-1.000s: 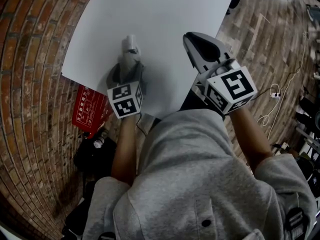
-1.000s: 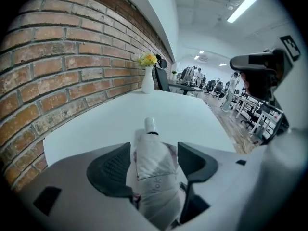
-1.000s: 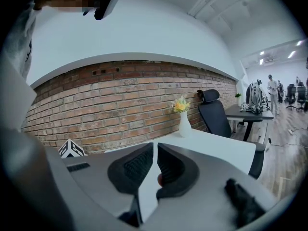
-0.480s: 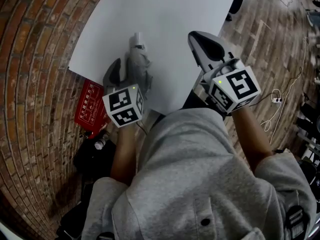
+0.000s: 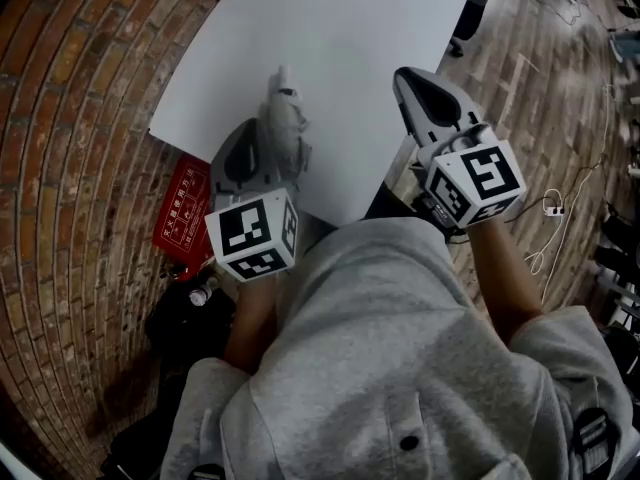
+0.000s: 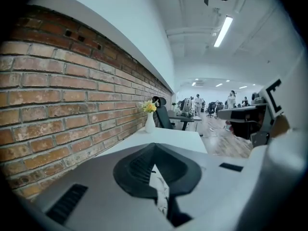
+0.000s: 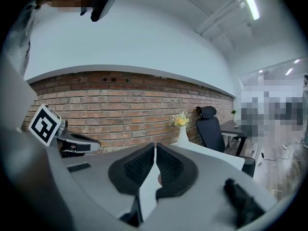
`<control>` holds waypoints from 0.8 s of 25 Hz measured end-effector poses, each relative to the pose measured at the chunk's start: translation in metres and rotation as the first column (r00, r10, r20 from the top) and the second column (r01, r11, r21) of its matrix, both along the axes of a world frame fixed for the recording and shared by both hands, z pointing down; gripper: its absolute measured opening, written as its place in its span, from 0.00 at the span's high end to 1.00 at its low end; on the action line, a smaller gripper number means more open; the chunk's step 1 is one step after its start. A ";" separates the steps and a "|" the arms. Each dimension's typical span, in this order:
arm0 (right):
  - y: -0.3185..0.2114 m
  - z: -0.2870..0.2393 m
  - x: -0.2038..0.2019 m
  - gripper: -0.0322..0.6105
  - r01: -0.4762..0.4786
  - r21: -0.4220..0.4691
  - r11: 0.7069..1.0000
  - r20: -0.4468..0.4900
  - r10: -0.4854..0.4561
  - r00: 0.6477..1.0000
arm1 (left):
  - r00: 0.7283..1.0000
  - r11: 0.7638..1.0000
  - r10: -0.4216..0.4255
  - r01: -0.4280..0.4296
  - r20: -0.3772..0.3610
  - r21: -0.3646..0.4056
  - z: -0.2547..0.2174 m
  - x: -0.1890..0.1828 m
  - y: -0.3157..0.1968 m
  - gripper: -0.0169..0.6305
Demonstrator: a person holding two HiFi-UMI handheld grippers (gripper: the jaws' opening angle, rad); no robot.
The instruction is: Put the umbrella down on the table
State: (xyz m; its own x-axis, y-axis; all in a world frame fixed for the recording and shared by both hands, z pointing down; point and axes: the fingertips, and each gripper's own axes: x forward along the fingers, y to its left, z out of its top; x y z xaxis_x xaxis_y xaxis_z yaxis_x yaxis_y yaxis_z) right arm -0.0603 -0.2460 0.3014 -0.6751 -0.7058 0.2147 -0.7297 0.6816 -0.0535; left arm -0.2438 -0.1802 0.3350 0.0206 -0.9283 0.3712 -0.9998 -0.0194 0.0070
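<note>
Shown: grey folded umbrella (image 5: pixel 287 118) lies over white rectangular surface (image 5: pixel 340 38), near its left front corner. It is gripped by left gripper (image 5: pixel 258 153), jaws closed on pale patterned strip of it (image 6: pixel 160 189). Contact with surface cannot be told. Right gripper (image 5: pixel 412 80) is held apart, jaws closed, empty. Setting-down judged nearly done; release is left.

An open-plan office — rows of desks (image 6: pixel 185 117) and black swivel chairs (image 6: pixel 162 113) under long ceiling strip lights (image 6: pixel 224 31), beside a red brick wall (image 6: pixel 72 95).
</note>
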 end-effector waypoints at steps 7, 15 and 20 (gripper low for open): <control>0.015 -0.004 -0.002 0.90 -0.002 0.016 1.000 -0.004 0.002 1.000 | 1.000 1.000 0.012 -0.012 -0.003 0.021 -0.005 -0.001 0.012 0.95; 0.021 -0.006 -0.001 0.90 -0.008 0.022 1.000 -0.005 0.008 1.000 | 1.000 1.000 0.016 -0.016 -0.025 0.009 0.002 0.001 0.023 0.95; 0.023 -0.001 -0.003 0.90 -0.004 0.015 1.000 -0.009 0.004 1.000 | 1.000 1.000 0.006 -0.006 -0.016 -0.003 0.005 -0.002 0.027 0.95</control>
